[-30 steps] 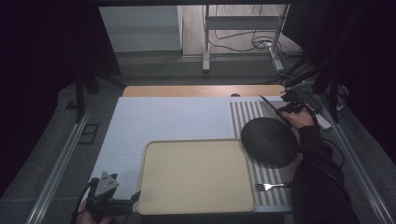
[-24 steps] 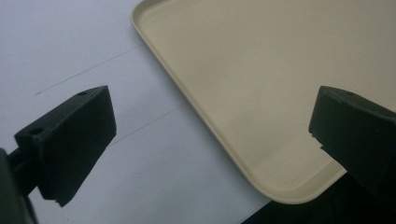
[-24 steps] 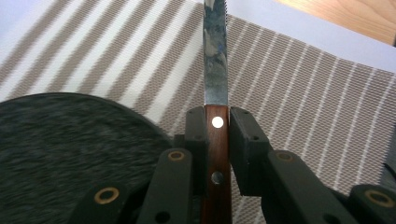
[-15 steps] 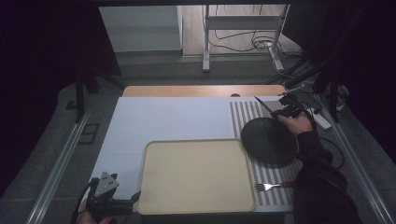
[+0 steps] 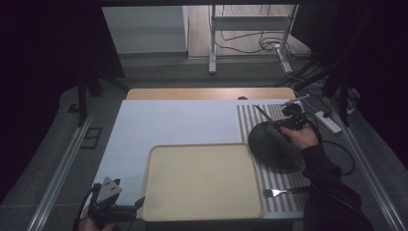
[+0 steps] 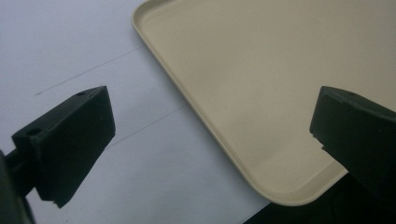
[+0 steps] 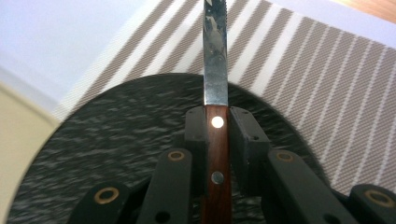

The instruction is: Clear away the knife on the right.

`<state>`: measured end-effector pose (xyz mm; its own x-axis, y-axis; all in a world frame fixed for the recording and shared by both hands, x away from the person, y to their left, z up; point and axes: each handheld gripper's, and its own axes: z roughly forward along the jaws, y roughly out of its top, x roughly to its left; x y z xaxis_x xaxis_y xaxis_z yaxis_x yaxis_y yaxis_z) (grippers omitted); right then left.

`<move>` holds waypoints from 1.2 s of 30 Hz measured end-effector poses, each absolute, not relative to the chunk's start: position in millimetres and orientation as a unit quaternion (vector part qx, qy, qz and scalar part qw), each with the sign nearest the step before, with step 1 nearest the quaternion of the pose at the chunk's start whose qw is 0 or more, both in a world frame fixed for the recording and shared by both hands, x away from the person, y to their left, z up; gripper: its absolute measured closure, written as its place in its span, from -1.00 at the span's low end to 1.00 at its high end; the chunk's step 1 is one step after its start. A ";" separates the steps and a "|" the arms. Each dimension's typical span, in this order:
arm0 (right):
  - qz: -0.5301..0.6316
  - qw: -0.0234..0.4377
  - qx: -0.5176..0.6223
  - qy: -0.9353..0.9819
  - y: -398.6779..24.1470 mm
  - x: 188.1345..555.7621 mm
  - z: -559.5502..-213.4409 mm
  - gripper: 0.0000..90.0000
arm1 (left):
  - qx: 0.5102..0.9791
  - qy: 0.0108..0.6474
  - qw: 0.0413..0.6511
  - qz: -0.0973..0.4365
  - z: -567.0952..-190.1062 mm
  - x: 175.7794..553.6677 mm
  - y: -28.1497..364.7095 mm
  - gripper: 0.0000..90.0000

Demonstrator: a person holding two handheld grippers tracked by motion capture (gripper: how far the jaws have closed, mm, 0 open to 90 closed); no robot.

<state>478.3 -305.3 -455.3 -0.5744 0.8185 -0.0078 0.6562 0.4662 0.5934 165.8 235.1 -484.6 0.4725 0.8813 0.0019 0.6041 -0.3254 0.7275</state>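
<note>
**Wood-handled knife clamped over the dark plate**

Wood and steel sit in my right gripper (image 7: 217,140): its jaws are closed tight on the knife (image 7: 215,70), blade pointing away over the striped placemat (image 7: 327,79). Below it lies the dark plate (image 5: 275,145), just beside the beige tray (image 5: 202,180). A fork (image 5: 274,193) rests on the mat's near edge. My left gripper (image 6: 210,140) hangs wide apart, empty, at the tray's near-left corner.
</note>
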 end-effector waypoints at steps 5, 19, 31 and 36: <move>0.283 0.143 0.427 0.847 -297.2 460.7 -452.7 0.74 | 0.785 0.474 0.344 0.201 -484.4 165.7 236.6 -1.00; 0.300 0.133 0.410 0.851 -276.9 412.4 -449.9 0.74 | 0.785 0.474 0.346 0.200 -484.3 165.8 237.1 -1.00; 0.306 0.119 0.381 0.864 -250.2 366.6 -454.0 0.74 | 0.785 0.473 0.345 0.201 -484.4 166.0 236.5 -1.00; 0.303 0.115 0.375 0.869 -241.7 356.5 -457.4 0.74 | 0.786 0.472 0.344 0.201 -484.4 166.0 236.1 -1.00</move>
